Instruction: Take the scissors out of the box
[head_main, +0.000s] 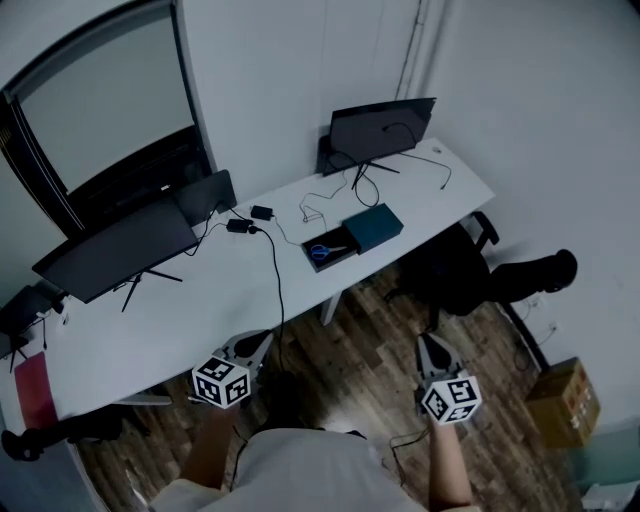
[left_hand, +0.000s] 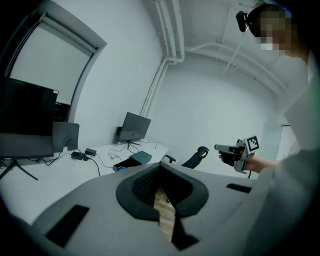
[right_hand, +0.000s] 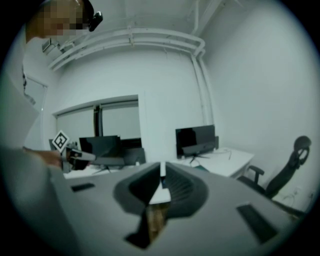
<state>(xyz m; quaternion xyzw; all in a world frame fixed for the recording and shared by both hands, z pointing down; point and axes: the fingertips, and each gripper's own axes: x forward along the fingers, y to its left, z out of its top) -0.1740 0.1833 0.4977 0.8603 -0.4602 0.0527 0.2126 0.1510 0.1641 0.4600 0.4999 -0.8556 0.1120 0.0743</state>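
The scissors (head_main: 320, 252) are lying in the open box (head_main: 344, 244) by the table's (head_main: 180, 310) near edge, right of its middle, beside a teal lid (head_main: 373, 226). The left gripper (head_main: 256, 347) and right gripper (head_main: 431, 348) are hovering well short of the table, each with its jaws drawn together and gripping nothing.

Plain white walls (head_main: 530, 120), kinda dim bluish light. Big dark-framed window (head_main: 100, 100) on the left. Long white desk (head_main: 180, 320) along the wall, dark monitors (head_main: 380, 125) on it, black cables (head_main: 275, 270) trailing across. Wood-plank floor (head_main: 370, 340), black office chair (head_main: 470, 270) by the desk's right end, cardboard box (head_main: 565, 400) near the right wall. White pipes (right_hand: 130, 37) up by the ceiling.
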